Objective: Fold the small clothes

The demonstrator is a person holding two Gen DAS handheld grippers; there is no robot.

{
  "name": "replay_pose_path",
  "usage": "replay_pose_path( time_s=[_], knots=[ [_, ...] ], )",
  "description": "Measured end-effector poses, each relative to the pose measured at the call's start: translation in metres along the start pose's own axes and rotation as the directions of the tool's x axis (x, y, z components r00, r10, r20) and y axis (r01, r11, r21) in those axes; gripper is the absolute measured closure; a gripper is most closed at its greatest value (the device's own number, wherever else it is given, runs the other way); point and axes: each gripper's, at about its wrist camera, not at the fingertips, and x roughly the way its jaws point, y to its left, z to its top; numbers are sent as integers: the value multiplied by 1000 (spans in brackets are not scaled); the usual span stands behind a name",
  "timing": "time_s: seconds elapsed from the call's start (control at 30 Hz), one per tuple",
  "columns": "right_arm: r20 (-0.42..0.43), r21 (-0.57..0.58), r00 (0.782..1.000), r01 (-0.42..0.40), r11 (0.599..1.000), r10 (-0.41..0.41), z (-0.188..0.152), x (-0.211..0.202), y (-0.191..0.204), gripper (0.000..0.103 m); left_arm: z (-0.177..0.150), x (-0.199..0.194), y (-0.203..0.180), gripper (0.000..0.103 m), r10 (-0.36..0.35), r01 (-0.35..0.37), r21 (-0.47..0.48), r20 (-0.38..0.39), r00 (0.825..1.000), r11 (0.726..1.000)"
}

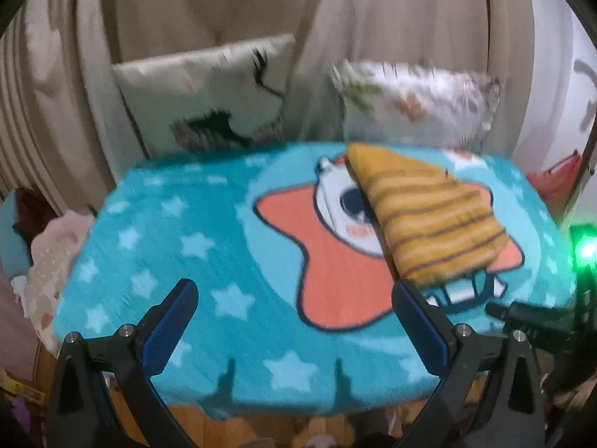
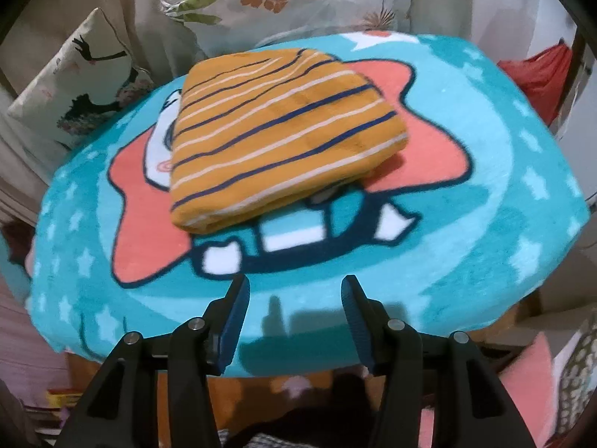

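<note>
Left gripper (image 1: pixel 294 298): jaws spread wide, nothing between the blue pads, hovering over the near edge of the teal star-print blanket (image 1: pixel 179 224). Right gripper (image 2: pixel 294 291): jaws apart, empty, likewise above the blanket's near edge, well short of the garment. Folded mustard striped garment (image 2: pixel 276 142) at 12 o'clock from the right gripper, lying flat on the blanket's coral star and cartoon figure; at 1 o'clock from the left gripper (image 1: pixel 429 216). Beyond the blanket, at 11 o'clock in the left view, a cushion with black lashes (image 1: pixel 209 97); at 1 o'clock, a floral cushion (image 1: pixel 410 104), both against pale curtains (image 1: pixel 373 18).
</note>
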Motion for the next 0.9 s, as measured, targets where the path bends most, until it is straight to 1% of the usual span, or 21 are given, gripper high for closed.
replay_pose_path(
  time_s=[0.07, 0.13, 0.23, 0.43, 0.57, 0.67, 0.77, 0.9],
  knots=[
    [7, -5, 1000, 19, 1000, -19, 2, -2, -4, 45, -3, 7, -9, 0, -23, 23, 4, -26, 999, 1000],
    [13, -4, 999, 35, 999, -35, 7, -3, -11, 44, -5, 9, -17, 0, -29, 29, 13, -37, 999, 999],
    [18, -3, 999, 37, 999, -37, 14, -3, -22, 44, -4, 15, -33, 0, -41, 43, 26, -58, 997, 999],
    [22, -24, 998, 52, 998, -51, 27, 0, -44, 43, 2, 32, -63, 0, -74, 75, 3, -137, 988, 997],
    [39, -49, 997, 75, 996, -73, 39, -1, -62, 41, 3, 39, -81, 0, -79, 78, -13, -169, 983, 997],
    [54, -67, 995, 86, 994, -82, 46, -1, -71, 41, 3, 46, -92, 0, -82, 79, -24, -206, 975, 997],
    [67, -91, 994, 95, 991, -89, 50, 0, -74, 41, 1, 50, -98, 0, -82, 74, -43, -221, 972, 996],
    [72, -120, 994, 90, 989, -82, 55, 3, -76, 40, 1, 50, -104, 0, -67, 57, -50, -226, 972, 997]
  ],
)
